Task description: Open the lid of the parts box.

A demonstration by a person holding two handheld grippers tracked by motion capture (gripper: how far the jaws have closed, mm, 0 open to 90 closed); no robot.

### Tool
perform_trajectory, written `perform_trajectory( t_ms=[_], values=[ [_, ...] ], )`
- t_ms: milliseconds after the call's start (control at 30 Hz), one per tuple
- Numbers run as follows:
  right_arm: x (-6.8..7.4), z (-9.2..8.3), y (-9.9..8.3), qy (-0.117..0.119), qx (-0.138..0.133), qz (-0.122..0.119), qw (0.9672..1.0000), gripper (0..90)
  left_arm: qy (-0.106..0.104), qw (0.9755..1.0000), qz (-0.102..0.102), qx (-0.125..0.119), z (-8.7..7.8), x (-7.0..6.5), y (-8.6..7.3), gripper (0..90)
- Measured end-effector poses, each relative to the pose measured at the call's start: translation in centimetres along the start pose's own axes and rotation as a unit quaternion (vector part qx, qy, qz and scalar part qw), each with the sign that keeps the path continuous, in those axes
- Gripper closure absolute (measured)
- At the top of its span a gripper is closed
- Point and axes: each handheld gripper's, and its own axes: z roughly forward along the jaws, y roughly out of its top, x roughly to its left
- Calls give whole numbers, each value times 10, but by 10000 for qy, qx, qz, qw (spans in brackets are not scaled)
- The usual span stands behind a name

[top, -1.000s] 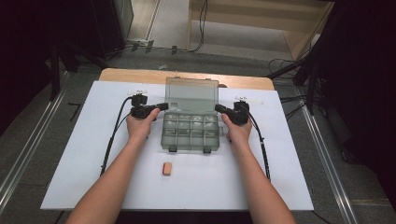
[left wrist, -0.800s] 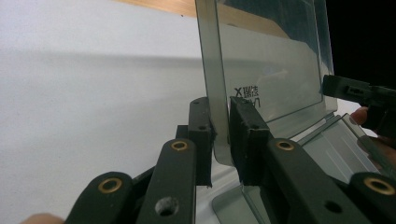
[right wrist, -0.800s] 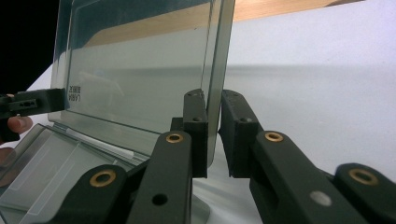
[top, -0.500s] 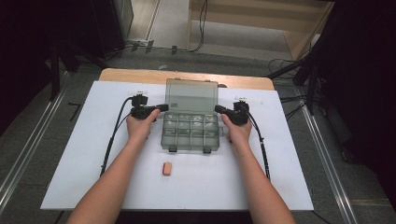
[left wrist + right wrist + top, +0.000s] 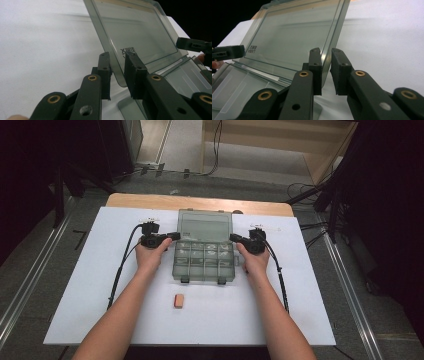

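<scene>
A smoky clear plastic compartment box (image 5: pixel 204 260) lies on the white board, and its lid (image 5: pixel 205 224) stands open, tilted back. My left gripper (image 5: pixel 176 236) is at the lid's left edge and my right gripper (image 5: pixel 233 238) at its right edge. In the left gripper view the jaws (image 5: pixel 117 62) straddle the edge of the lid (image 5: pixel 140 32) with a thin gap showing. In the right gripper view the jaws (image 5: pixel 325 60) straddle the opposite edge of the lid (image 5: pixel 294 37), also slightly apart. Each view shows the other gripper's jaw (image 5: pixel 192 45) (image 5: pixel 227 52) across the lid.
A small orange block (image 5: pixel 178 301) lies on the white board (image 5: pixel 100 285) in front of the box. The board rests on a wooden table (image 5: pixel 150 200). Cables trail from both grippers along the forearms. Dark stands and floor rails surround the table.
</scene>
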Motion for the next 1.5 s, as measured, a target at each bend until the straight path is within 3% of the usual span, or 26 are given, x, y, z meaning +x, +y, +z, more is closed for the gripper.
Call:
perform_trajectory(
  t_ms=[400,500,667,833,1000,1167,1400,1500],
  values=[
    [1,1,0,-51,62,-20,10000,772,21,10000,3,20,0,0,0,748],
    [2,1,0,-54,80,-12,10000,715,45,10000,58,20,0,-2,-1,731],
    [8,1,-1,-216,-9,-283,9994,482,82,9995,246,-177,-4,-4,-1,618],
    [10,-6,-1,-239,-218,-441,9985,340,57,9986,311,-433,-12,-6,-2,476],
    [17,-17,-2,-400,-335,-874,9948,157,45,9966,613,-542,-22,-12,-5,311],
    [23,-32,-5,-216,-437,-1001,9938,98,-114,9950,787,-610,-35,-17,-8,226],
    [36,-45,-14,-246,-394,-1340,9899,61,-473,9912,1047,-654,-51,-28,-16,20],
    [40,-51,-17,-107,-387,-1386,9895,0,-560,9903,1081,-673,-57,-32,-20,0]
  ],
)
